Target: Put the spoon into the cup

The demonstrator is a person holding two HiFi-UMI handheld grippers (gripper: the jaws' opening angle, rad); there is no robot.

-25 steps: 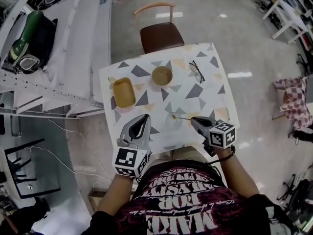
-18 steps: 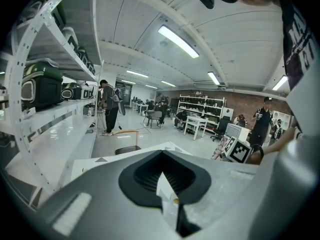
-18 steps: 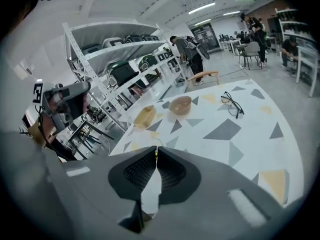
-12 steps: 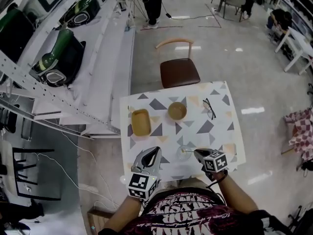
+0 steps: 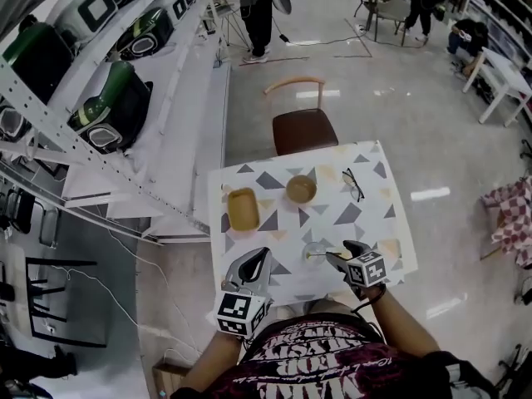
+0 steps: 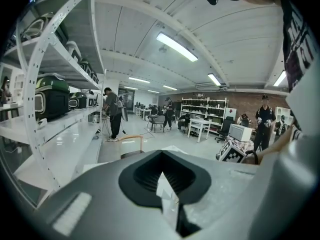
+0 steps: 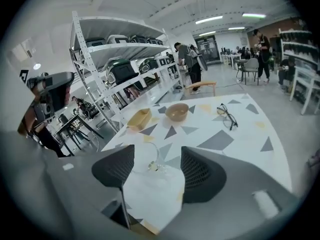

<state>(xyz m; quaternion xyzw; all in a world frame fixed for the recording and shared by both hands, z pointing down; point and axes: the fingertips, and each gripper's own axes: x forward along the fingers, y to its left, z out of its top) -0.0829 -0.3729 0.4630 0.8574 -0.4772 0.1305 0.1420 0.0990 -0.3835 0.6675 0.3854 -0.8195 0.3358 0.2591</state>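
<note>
Just now the right gripper (image 5: 339, 258) has sprung its jaws apart, and the spoon (image 5: 326, 253) those jaws pinched a second ago is released. Its head sits in the clear cup (image 5: 313, 253), with the handle leaning over the rim toward that gripper, just right of the cup. The left gripper (image 5: 259, 260), clenched on nothing, hangs left of the cup. Beyond the cup lie a wooden bowl (image 5: 301, 189), a tray (image 5: 242, 209) and glasses (image 5: 353, 184).

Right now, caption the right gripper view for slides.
Right gripper, jaws just opened, gripping nothing, faces the glass cup on the table.
</note>
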